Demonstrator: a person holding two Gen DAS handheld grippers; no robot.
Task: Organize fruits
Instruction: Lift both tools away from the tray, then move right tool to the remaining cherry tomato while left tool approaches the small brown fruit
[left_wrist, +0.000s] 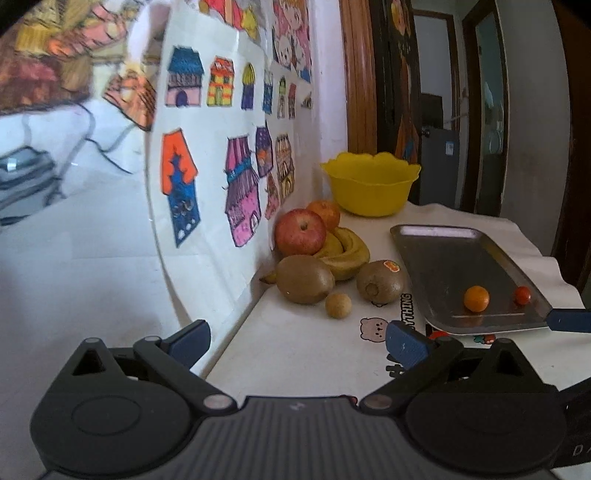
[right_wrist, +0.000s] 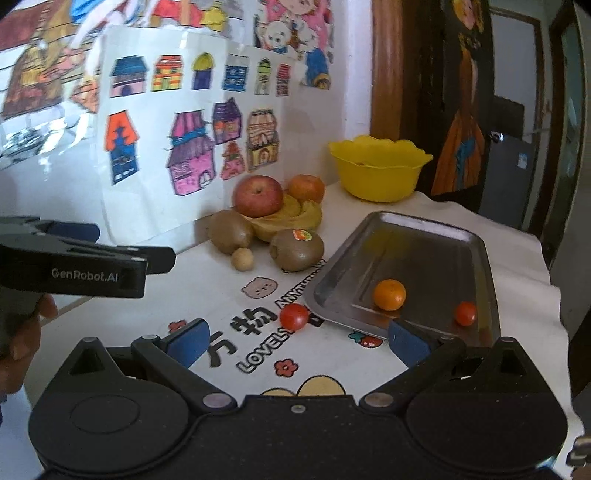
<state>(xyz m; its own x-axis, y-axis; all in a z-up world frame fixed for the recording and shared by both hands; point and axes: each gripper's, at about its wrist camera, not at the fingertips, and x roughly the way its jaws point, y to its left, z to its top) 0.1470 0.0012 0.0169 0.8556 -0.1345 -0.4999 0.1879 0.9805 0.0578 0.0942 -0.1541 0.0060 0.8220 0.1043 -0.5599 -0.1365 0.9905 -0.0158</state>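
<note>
Against the wall lies a fruit pile: a red apple (left_wrist: 300, 236), an orange (left_wrist: 325, 214), bananas (left_wrist: 345, 254), two kiwis (left_wrist: 304, 278) (left_wrist: 380, 280) and a small tan round fruit (left_wrist: 338, 304). The steel tray (right_wrist: 424, 254) holds a small orange (right_wrist: 389, 294) and a cherry tomato (right_wrist: 465, 313). Another cherry tomato (right_wrist: 293, 316) lies on the printed cloth just left of the tray's near corner. My right gripper (right_wrist: 298, 339) is open, low behind this tomato, its right finger over the tray's near edge. My left gripper (left_wrist: 297, 345) is open and empty, short of the kiwis.
A yellow bowl (left_wrist: 371, 182) stands at the back of the table by the wooden door frame. Paper house drawings (left_wrist: 207, 192) cover the wall along the table's left edge. A person's hand (right_wrist: 22, 332) holds the left gripper at the far left.
</note>
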